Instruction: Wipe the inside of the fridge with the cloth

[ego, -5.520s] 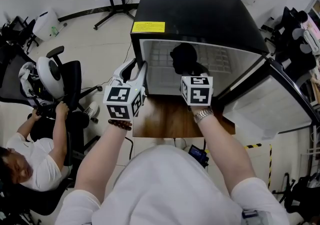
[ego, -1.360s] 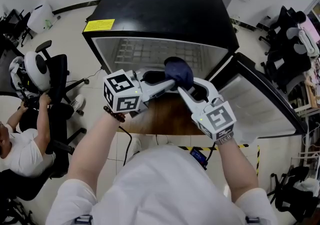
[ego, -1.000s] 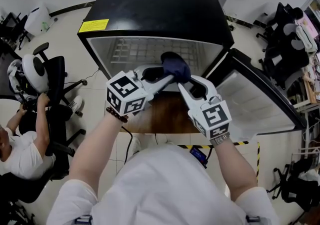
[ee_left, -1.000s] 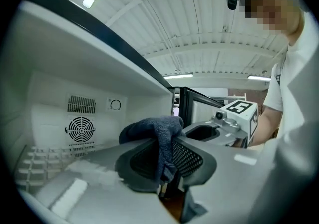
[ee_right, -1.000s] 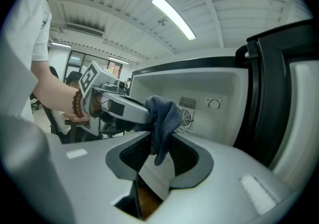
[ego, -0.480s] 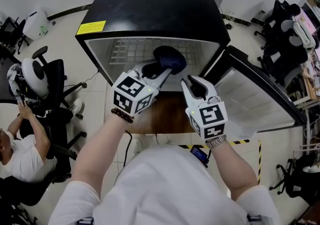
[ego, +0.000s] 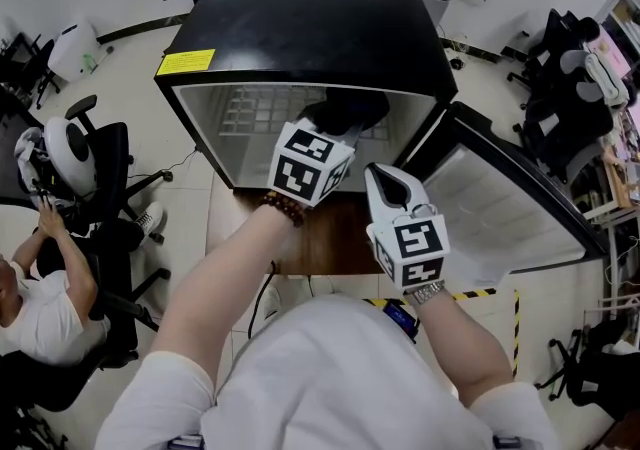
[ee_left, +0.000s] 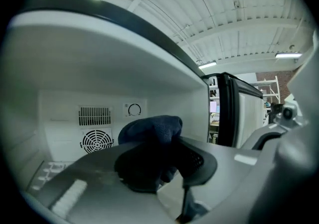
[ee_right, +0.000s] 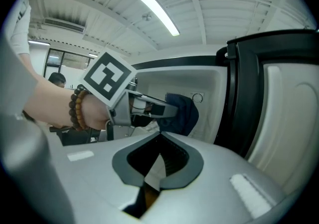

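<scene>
The cloth (ee_left: 149,129) is a dark blue bunch pinched in my left gripper (ee_left: 167,149), whose jaws stand narrow with their pads pressing on it. It bulges past the tips toward 12 o'clock, too wadded to show any long axis. In the left gripper view it is already inside the fridge (ego: 300,28), up under the ceiling. The back wall lies beyond it at 12 o'clock, the vent slots (ee_left: 94,116) and round fan grille (ee_left: 97,141) at about 10, and the side wall just off at 3. I judge the wipe turns on pushing the wad on to one of those faces. My right gripper (ee_right: 158,139) hangs outside the opening, at 5 o'clock from the cloth in the head view, so the left hand is the nearer. Its jaws have just been closing and now meet on nothing. A yellow label (ego: 186,62) sits on the fridge's top corner, its print too small to read, and I can't read any marks round the dial (ee_left: 134,110) either.
</scene>
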The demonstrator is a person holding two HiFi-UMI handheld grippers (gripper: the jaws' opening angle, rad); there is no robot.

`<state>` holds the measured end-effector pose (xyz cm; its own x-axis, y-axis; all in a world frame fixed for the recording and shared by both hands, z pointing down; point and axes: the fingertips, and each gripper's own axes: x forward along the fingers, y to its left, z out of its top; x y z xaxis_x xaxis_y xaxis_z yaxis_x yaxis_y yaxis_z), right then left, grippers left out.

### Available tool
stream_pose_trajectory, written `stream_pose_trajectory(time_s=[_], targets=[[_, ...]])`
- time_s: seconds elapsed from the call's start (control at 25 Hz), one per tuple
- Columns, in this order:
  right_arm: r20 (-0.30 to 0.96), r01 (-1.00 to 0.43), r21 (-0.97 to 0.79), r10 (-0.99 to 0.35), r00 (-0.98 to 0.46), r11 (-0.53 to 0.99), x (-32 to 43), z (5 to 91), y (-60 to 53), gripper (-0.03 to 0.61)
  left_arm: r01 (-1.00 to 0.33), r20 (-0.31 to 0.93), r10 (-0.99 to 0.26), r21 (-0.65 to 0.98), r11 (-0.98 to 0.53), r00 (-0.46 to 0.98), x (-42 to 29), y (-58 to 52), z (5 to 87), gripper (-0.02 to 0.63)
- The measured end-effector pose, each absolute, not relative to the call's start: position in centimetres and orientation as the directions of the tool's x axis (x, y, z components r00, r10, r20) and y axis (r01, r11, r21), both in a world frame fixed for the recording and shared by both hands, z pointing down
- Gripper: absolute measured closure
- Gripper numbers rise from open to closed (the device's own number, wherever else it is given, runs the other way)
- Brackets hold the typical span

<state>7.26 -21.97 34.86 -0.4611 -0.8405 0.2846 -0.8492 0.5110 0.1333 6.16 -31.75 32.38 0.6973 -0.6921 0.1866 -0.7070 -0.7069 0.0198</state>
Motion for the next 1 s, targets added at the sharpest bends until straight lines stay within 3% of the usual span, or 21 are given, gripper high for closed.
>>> stream_pose_trajectory(time_s=[0.56,1.0], targets=[[0.276,-0.827,0.141,-0.824,-0.495,0.545,7.6,34.3,-22.1,0.577,-0.82,0.199,-0.797,0.082,-0.566,0.57,8.8,-39.0,33.4,0.532],[0.276,-0.806,0.137,-0.804,-0.527,0.576,8.2,34.6,-22.1,0.577,-0.816,0.19,-0.794,0.169,-0.552,0.577,10.8,-41.8,33.5,0.532]])
